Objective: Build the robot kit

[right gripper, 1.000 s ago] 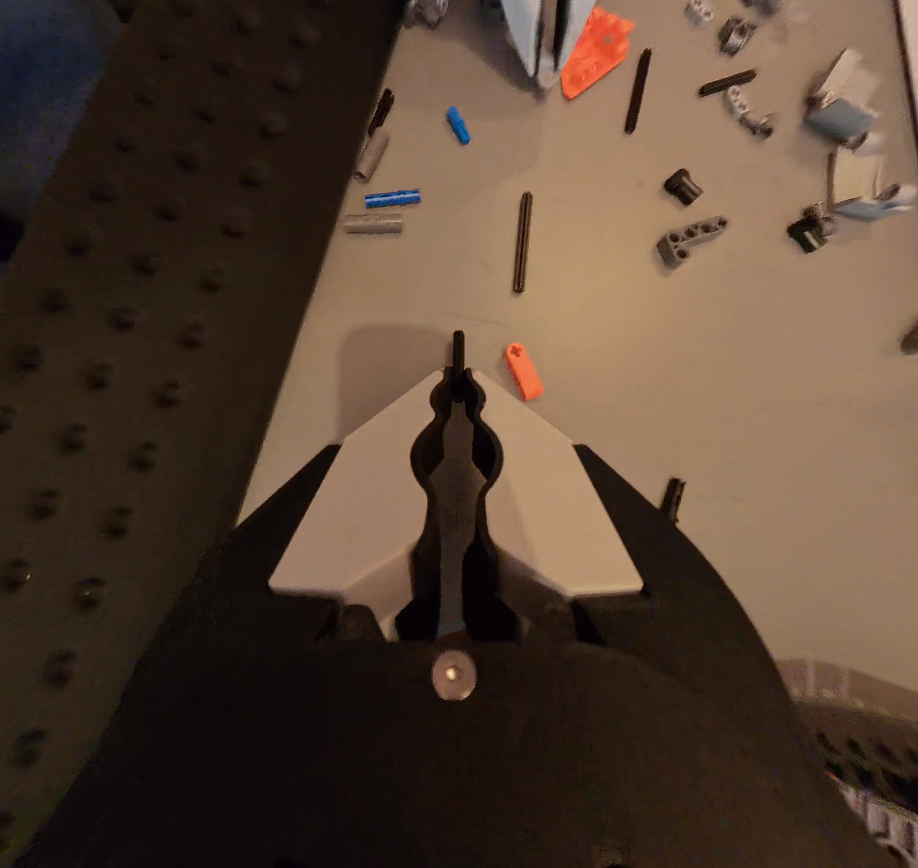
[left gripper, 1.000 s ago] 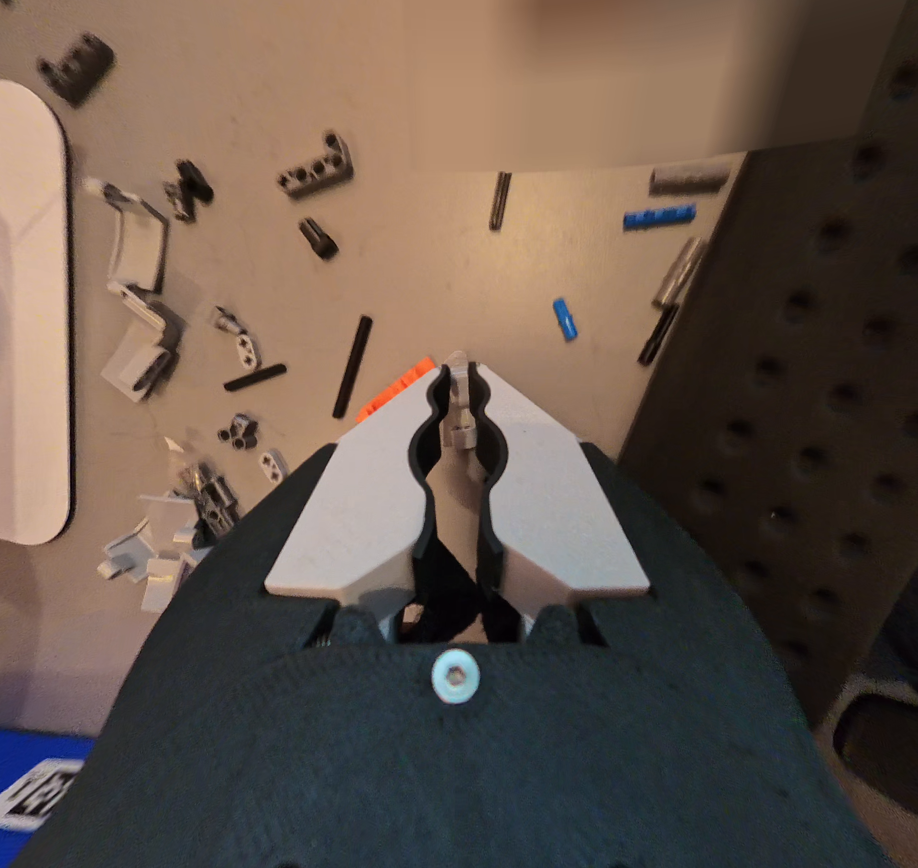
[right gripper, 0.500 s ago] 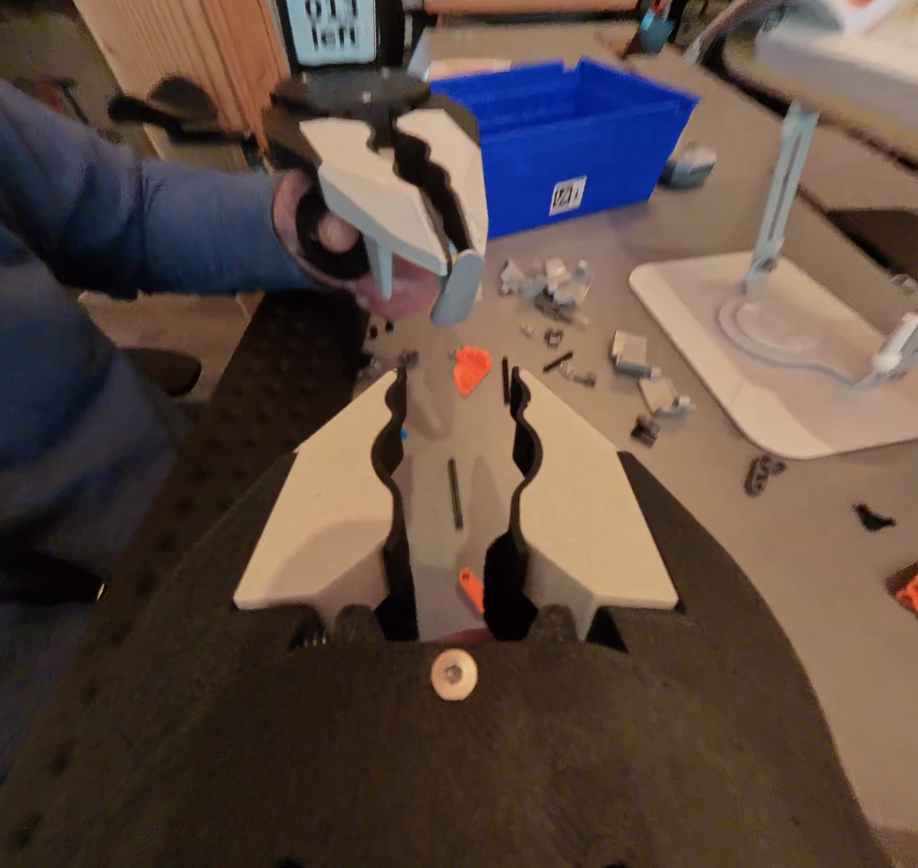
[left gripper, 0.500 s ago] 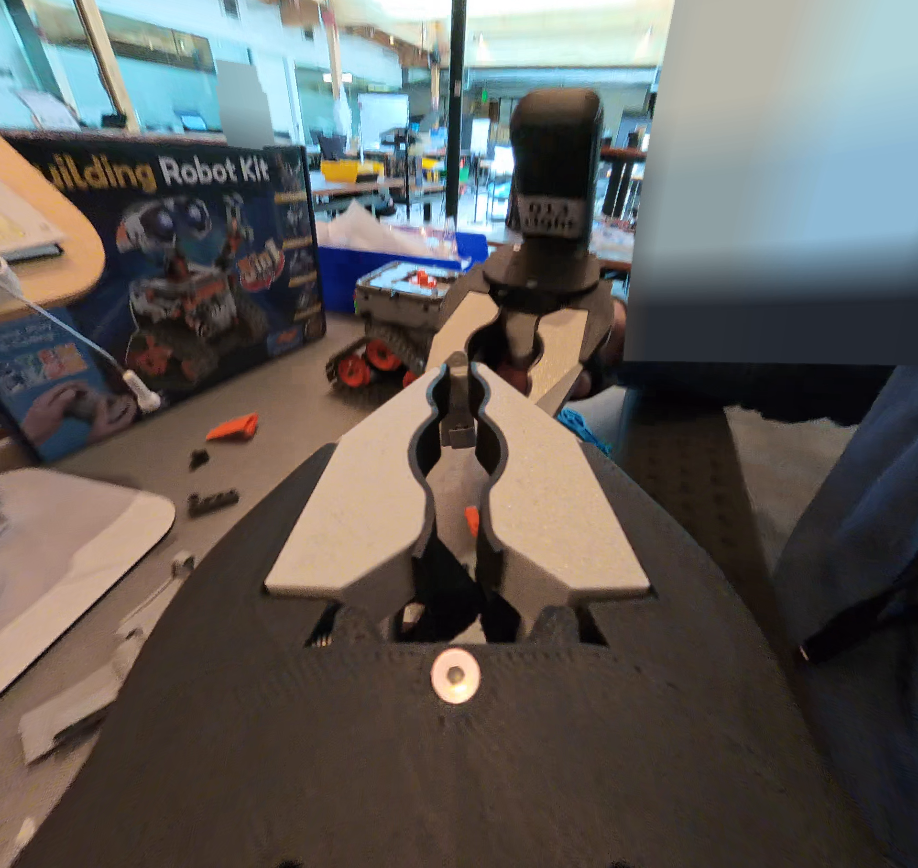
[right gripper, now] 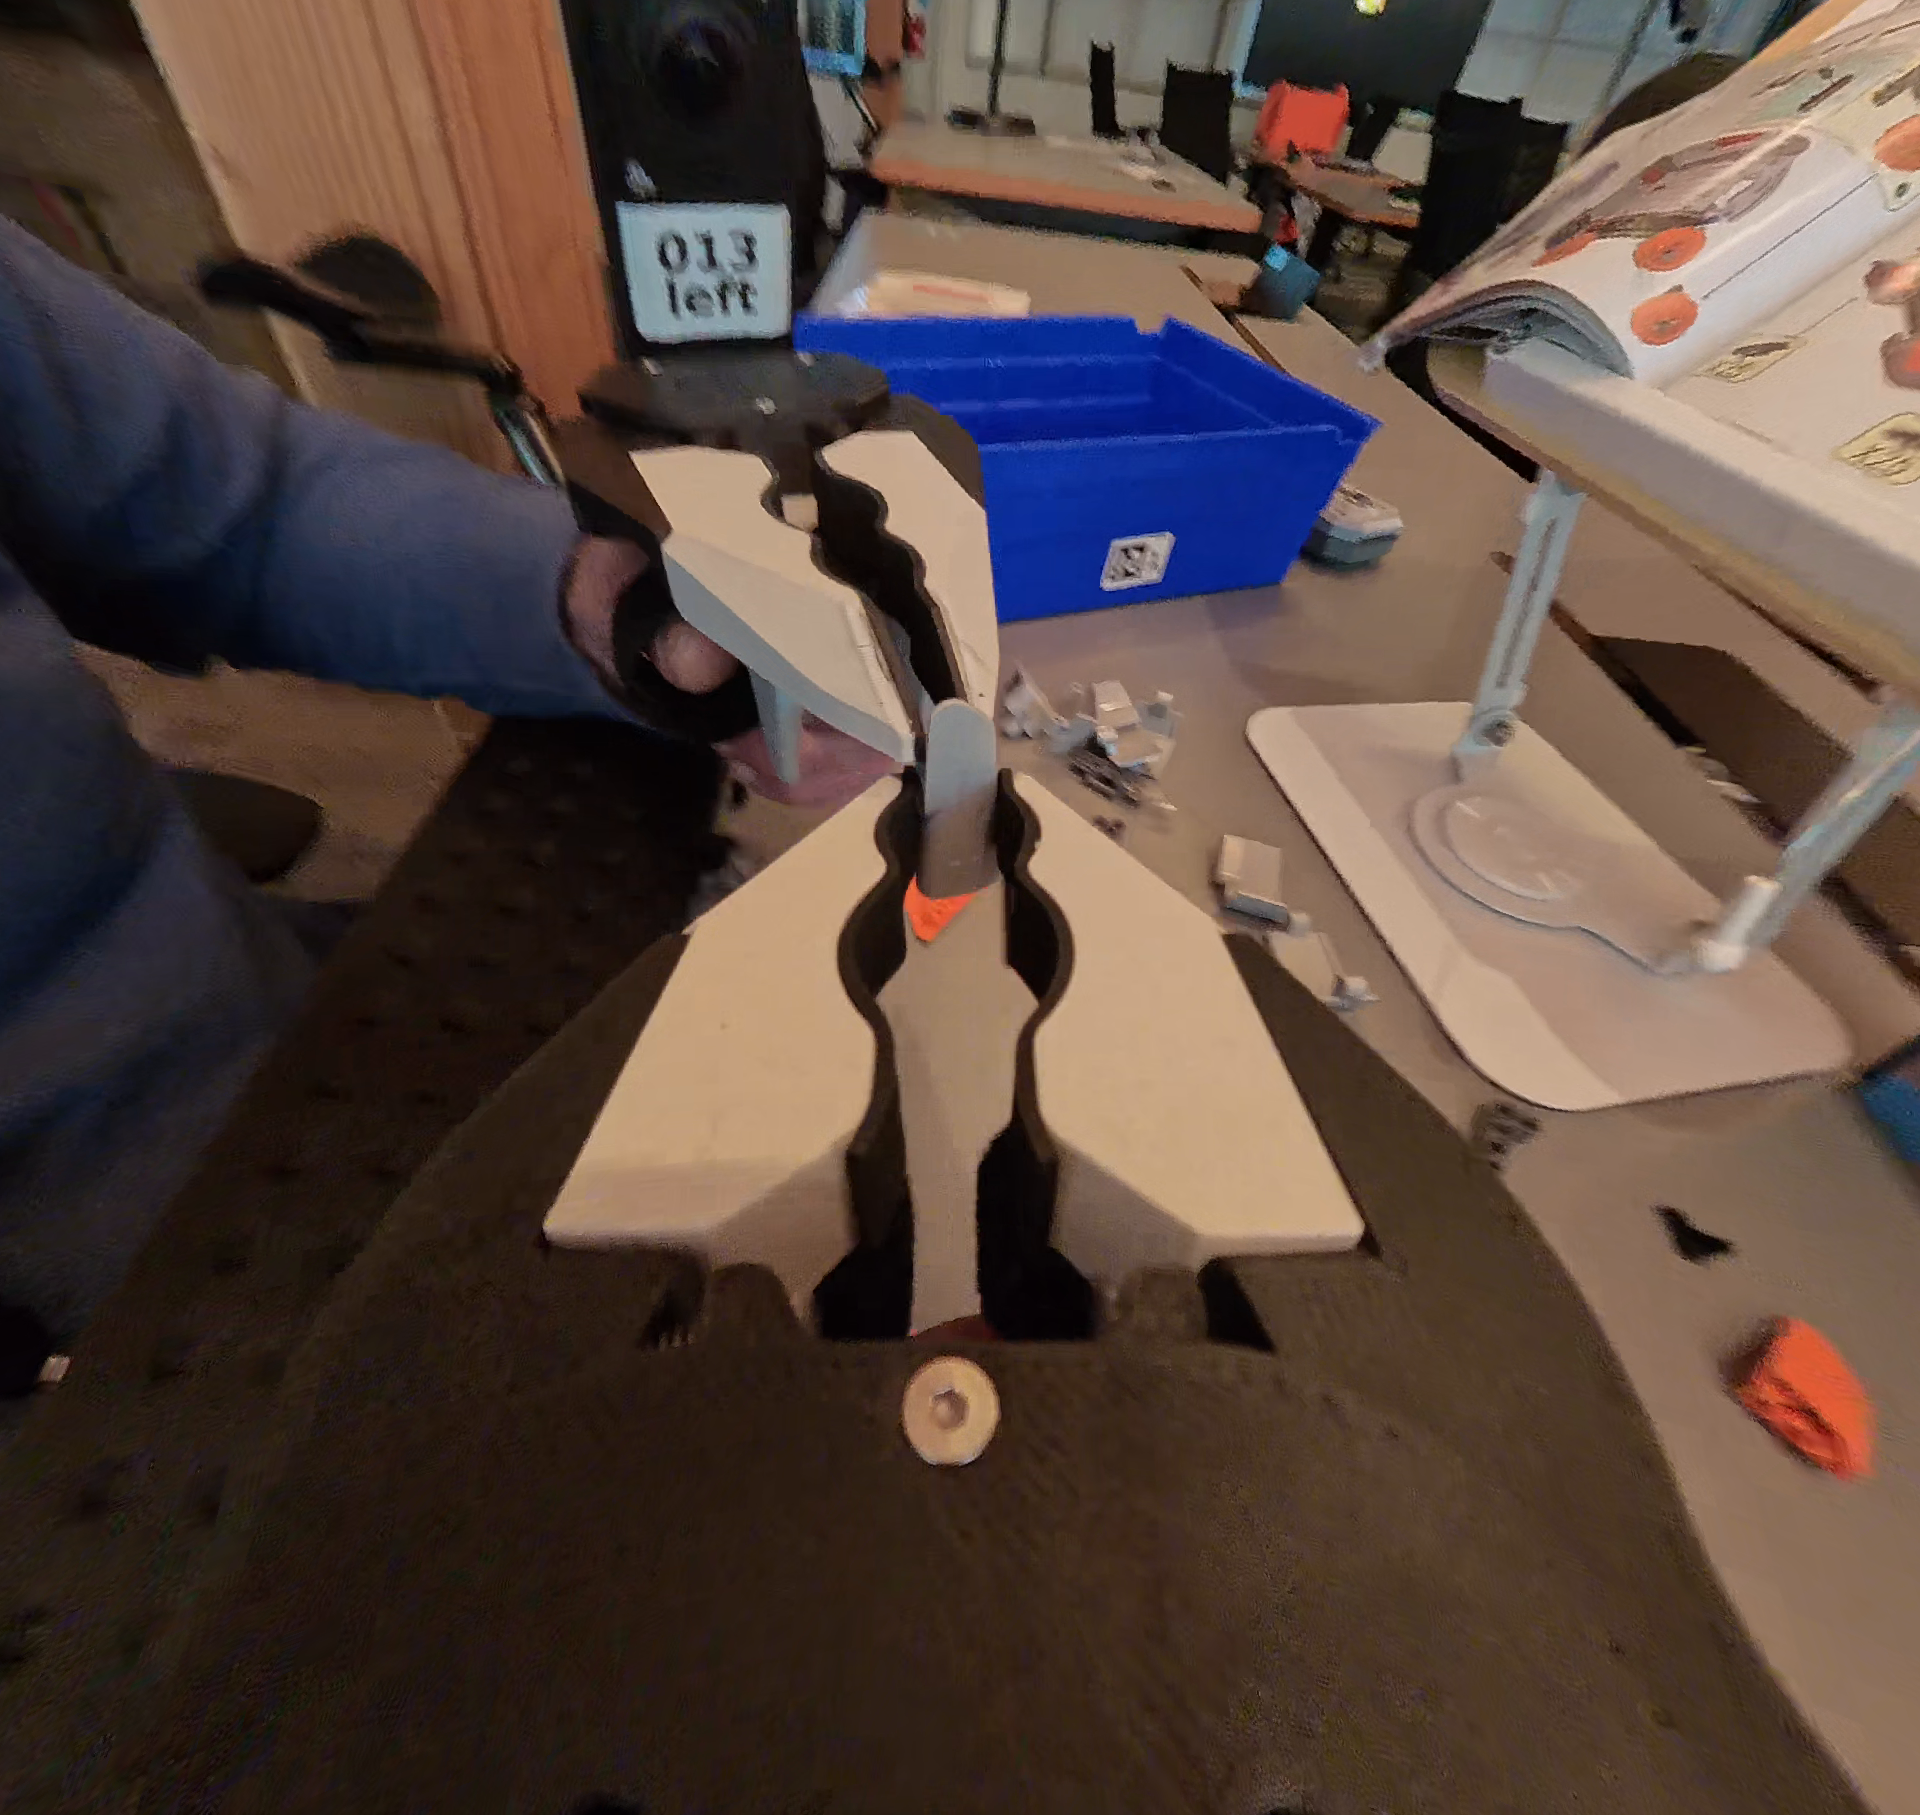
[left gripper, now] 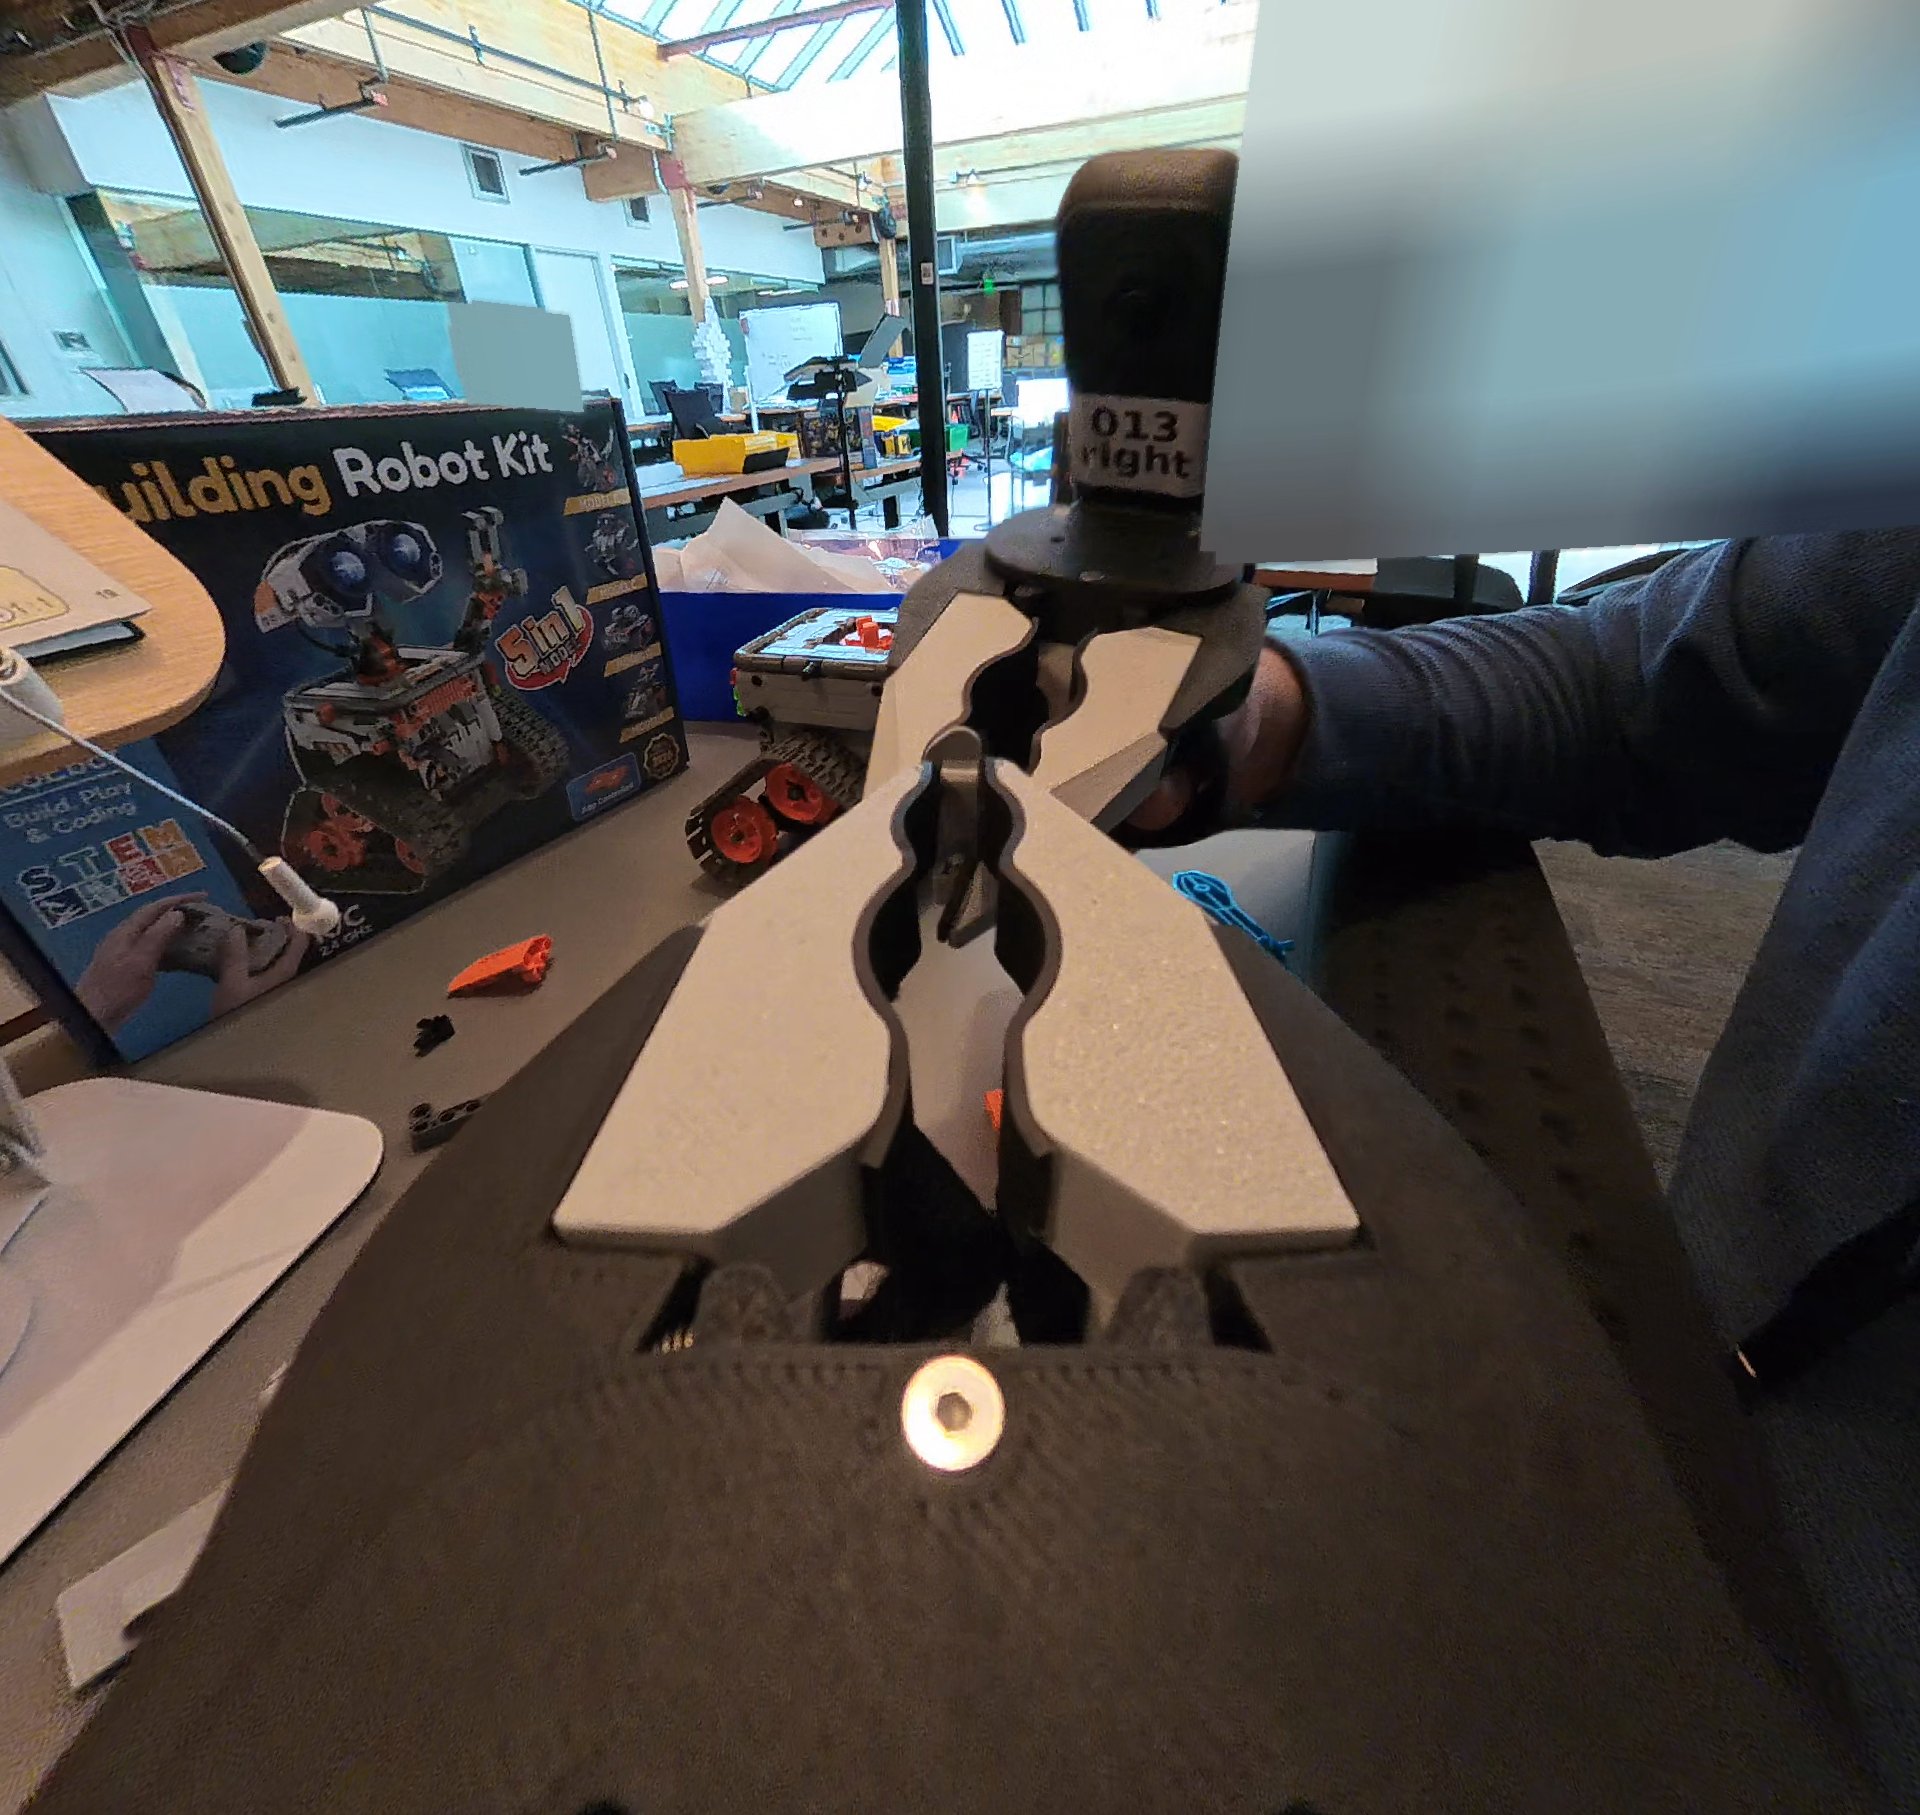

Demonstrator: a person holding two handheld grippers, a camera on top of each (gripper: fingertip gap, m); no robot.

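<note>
Left wrist view: raised level, left tongs (left gripper: 956, 789) pinch a grey piece (left gripper: 961, 820); right tongs (right gripper: 956, 799) narrowly clasp its other end.

Pale grey scalloped jaws, black textured 3D-printed bodies, silver hex screw (left gripper: 953, 1411), white labels, dark blue sleeves (right gripper: 260, 539).

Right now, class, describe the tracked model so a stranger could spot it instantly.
Find the big dark-blue kit box standing on the grey table. Just right of it sits the model: the only assembled thing, black tracks, orange wheels.
</note>
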